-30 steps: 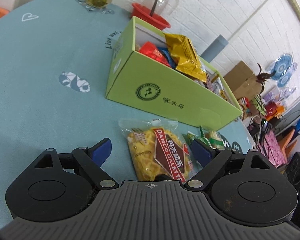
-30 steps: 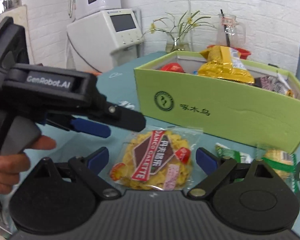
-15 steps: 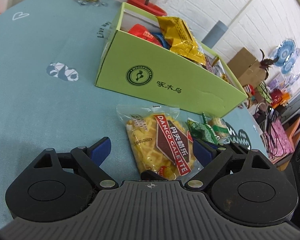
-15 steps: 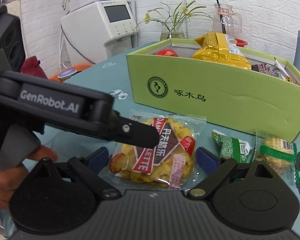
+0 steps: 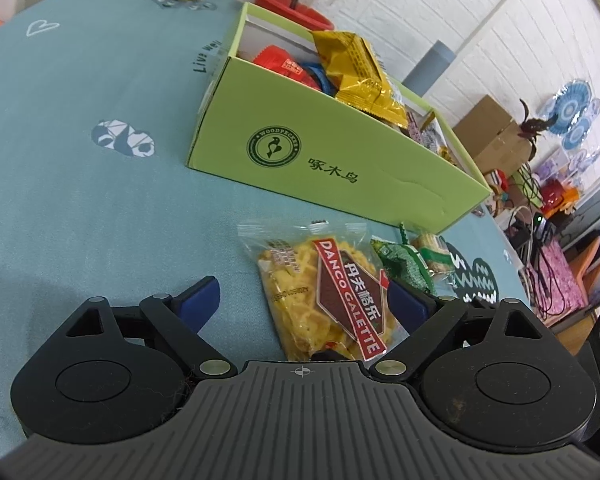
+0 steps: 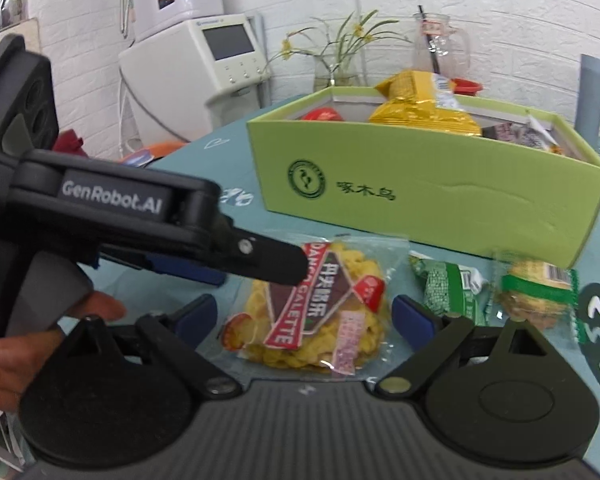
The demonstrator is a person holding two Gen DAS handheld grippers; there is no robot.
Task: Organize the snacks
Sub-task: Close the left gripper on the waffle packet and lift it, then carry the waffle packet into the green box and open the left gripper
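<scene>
A clear packet of yellow galette (image 5: 324, 292) (image 6: 320, 312) with a red-brown label lies on the teal tablecloth in front of the green box (image 5: 340, 160) (image 6: 420, 200). My left gripper (image 5: 304, 302) is open, the packet lying between its blue pads and close to the right one. In the right wrist view the left gripper (image 6: 248, 270) reaches in from the left, its black fingertip over the packet's upper left corner. My right gripper (image 6: 306, 316) is open too, with the packet between its pads, untouched. Several snack bags, a gold one (image 5: 356, 76) on top, fill the box.
A green pea packet (image 5: 404, 264) (image 6: 448, 284) and a green-banded snack (image 5: 432, 246) (image 6: 536, 292) lie right of the galette. A hand (image 6: 40, 340) holds the left gripper. A vase (image 6: 336, 68), a glass jug (image 6: 436, 48) and a red dish (image 5: 292, 8) stand behind the box.
The left gripper's fingertip has slid right and lower, onto the packet's corner. The right gripper has edged closer to the packet. Both stay open.
</scene>
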